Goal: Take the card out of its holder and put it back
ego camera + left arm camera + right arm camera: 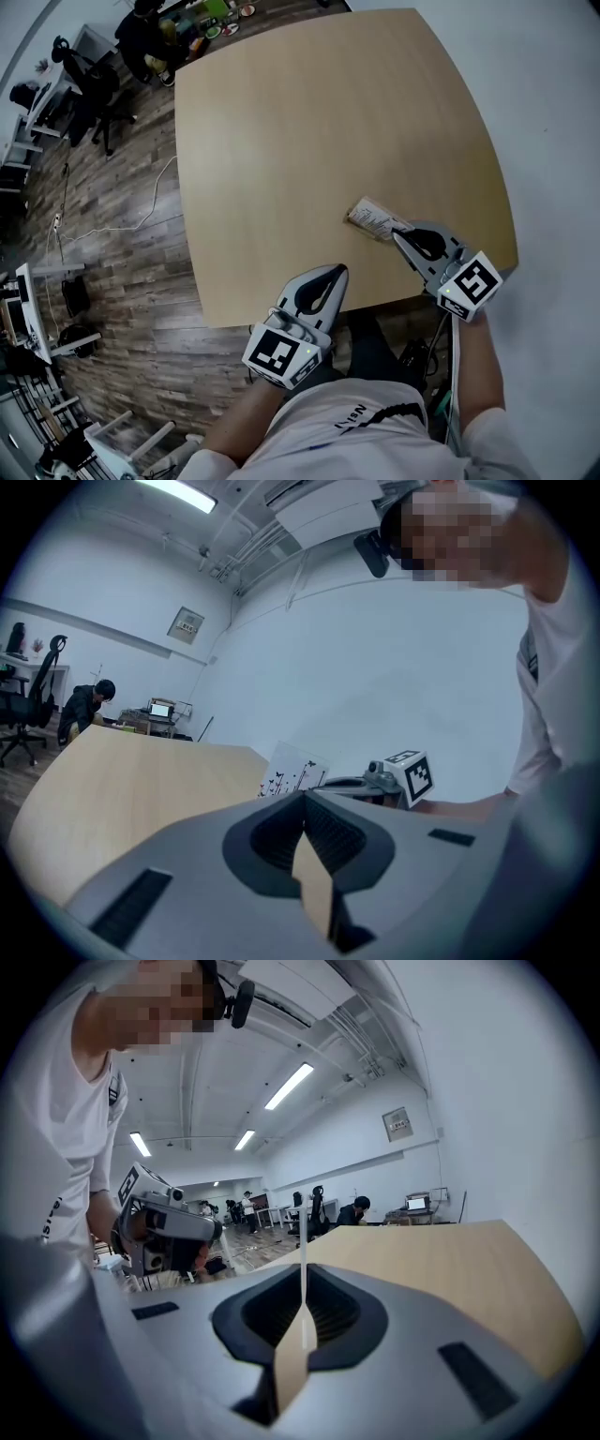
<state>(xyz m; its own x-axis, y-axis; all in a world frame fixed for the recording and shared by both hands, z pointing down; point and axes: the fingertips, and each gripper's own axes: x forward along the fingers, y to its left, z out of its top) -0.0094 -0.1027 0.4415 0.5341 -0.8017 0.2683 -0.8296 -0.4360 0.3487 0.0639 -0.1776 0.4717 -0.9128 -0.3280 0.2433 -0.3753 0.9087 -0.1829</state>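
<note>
A white card [377,219] printed with small dark figures sticks out from my right gripper [397,235], which is shut on its near end. The card's far end looks brownish [357,215]; I cannot tell whether that is the holder. In the right gripper view the card [303,1232] shows edge-on as a thin white line rising from the shut jaws of that gripper [303,1279]. The left gripper view shows the card [293,770] tilted up over the table. My left gripper [335,274] is shut and holds nothing, at the table's near edge, left of the card.
The light wooden table [319,131] is bare apart from the card. Wood flooring with a white cable [141,220] lies to its left. Office chairs [94,89] and a seated person [86,705] are beyond the far corner. A white wall [553,112] runs along the right.
</note>
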